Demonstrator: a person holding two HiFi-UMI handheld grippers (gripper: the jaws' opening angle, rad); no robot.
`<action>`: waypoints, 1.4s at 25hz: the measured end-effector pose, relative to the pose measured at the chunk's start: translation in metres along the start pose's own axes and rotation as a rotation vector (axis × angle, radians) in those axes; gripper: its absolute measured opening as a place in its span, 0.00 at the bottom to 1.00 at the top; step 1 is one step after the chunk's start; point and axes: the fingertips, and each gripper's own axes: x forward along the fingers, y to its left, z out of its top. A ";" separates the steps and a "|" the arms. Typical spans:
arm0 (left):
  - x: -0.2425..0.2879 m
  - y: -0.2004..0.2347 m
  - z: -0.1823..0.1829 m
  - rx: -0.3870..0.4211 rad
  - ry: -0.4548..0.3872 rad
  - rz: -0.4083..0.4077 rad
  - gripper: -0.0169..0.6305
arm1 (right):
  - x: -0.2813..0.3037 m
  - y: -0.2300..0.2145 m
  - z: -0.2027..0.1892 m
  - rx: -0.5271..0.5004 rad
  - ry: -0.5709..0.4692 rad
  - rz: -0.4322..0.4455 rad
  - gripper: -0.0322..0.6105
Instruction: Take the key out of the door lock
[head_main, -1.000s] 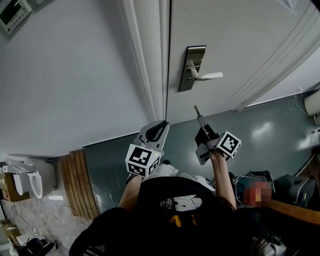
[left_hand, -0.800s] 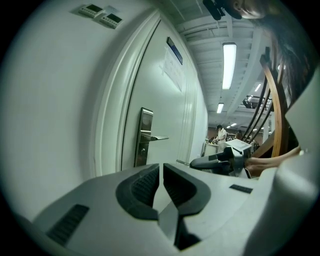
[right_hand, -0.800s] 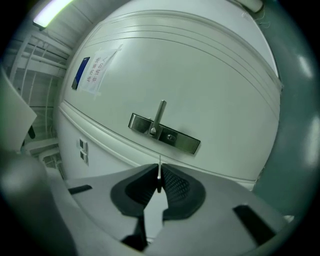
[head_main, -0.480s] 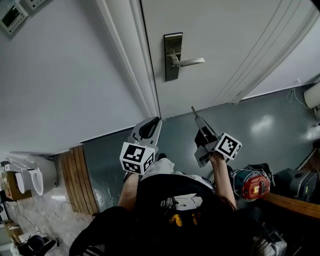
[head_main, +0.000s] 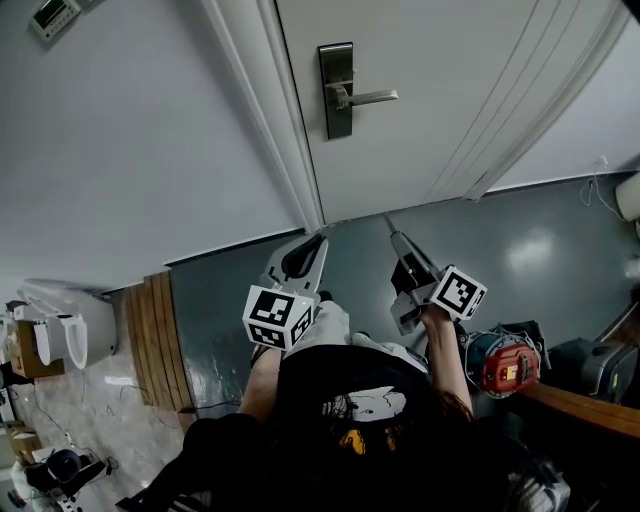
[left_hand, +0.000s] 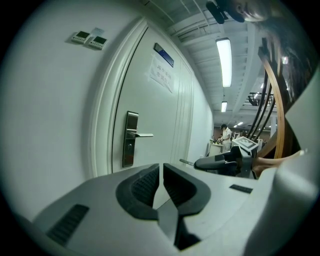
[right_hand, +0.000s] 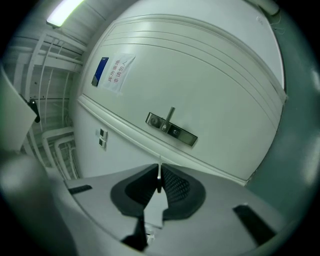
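The silver lock plate (head_main: 336, 90) with its lever handle (head_main: 365, 98) sits on the white door, far above both grippers in the head view. My right gripper (head_main: 400, 240) is shut on the key (head_main: 388, 220), whose thin metal blade sticks out past the tips toward the door's foot. In the right gripper view the key (right_hand: 159, 175) shows edge-on between the pads, with the lock plate (right_hand: 171, 129) well beyond it. My left gripper (head_main: 318, 240) hangs beside it, shut, with nothing in it. From the left gripper view, the lock plate (left_hand: 130, 139) and the key (left_hand: 186, 162) both show.
A white door frame (head_main: 285, 130) runs left of the door. Wooden slats (head_main: 155, 340) and white fixtures (head_main: 60, 340) stand at the left, and a red power tool (head_main: 505, 365) lies at the right on the grey floor. A person (left_hand: 226, 134) stands far down the hall.
In the head view the lock plate has slid up and to the left, farther from the grippers. The right gripper still holds the key; both grippers keep their places in the frame.
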 end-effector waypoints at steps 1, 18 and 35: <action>-0.005 -0.004 -0.002 -0.001 -0.001 0.005 0.07 | -0.005 0.002 -0.003 -0.002 0.004 0.004 0.08; -0.057 -0.044 -0.018 0.008 -0.023 0.044 0.07 | -0.048 0.024 -0.040 -0.036 0.050 0.057 0.08; -0.068 -0.052 -0.016 0.014 -0.045 0.045 0.07 | -0.051 0.040 -0.051 -0.054 0.077 0.094 0.08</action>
